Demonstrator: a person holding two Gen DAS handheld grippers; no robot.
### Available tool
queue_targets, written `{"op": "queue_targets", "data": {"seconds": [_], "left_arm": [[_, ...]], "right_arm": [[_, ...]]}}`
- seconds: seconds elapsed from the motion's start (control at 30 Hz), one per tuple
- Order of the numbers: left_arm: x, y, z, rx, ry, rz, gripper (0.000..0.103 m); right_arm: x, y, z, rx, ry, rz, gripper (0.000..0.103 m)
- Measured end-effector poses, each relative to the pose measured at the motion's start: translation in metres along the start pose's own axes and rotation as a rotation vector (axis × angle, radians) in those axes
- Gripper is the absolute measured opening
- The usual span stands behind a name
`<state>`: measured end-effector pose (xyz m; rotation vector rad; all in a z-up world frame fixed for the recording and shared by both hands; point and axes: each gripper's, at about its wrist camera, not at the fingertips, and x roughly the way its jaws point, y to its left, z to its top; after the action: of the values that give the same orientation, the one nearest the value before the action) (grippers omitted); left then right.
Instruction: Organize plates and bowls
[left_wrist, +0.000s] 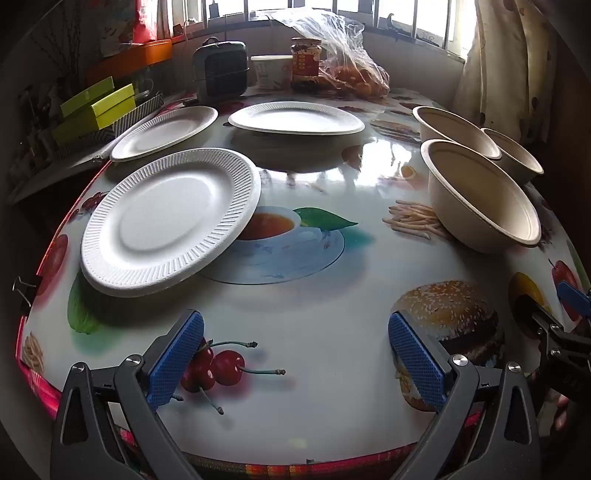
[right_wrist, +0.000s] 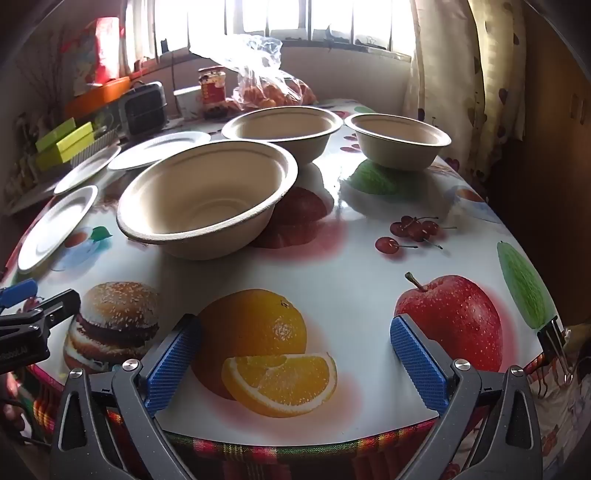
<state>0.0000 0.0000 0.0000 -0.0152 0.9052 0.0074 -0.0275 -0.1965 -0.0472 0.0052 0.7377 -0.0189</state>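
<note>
Plates (left_wrist: 168, 219), 3, lie ahead-left of your left tongs (left_wrist: 295, 363); 3 bowls (right_wrist: 207, 197) ahead of right tongs (right_wrist: 295, 363). Both spread apart, empty. Foam rims may crush if you clamp hard.

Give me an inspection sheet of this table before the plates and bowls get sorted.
Surface: glossy food-print tablecloth, binder clip at its edge.
Job's things: three white plates lying apart on the left; three beige bowls upright on the right, unstacked.
Clutter: jar, bagged oranges, small heater, green boxes.
Grippers: left gripper and right gripper open, empty.
Cables: nothing seen.
Surroundings: window, curtain.
</note>
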Motion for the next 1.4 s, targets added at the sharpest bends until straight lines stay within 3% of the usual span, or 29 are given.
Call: {"op": "queue_targets", "data": {"seconds": [1.4], "left_arm": [[-0.0041,0.004,0.0021,-0.007,-0.008,-0.011,0.101]], "right_arm": [[-0.0022,0.0018,-0.0009,0.026,-0.011,-0.002,0.103]]}}
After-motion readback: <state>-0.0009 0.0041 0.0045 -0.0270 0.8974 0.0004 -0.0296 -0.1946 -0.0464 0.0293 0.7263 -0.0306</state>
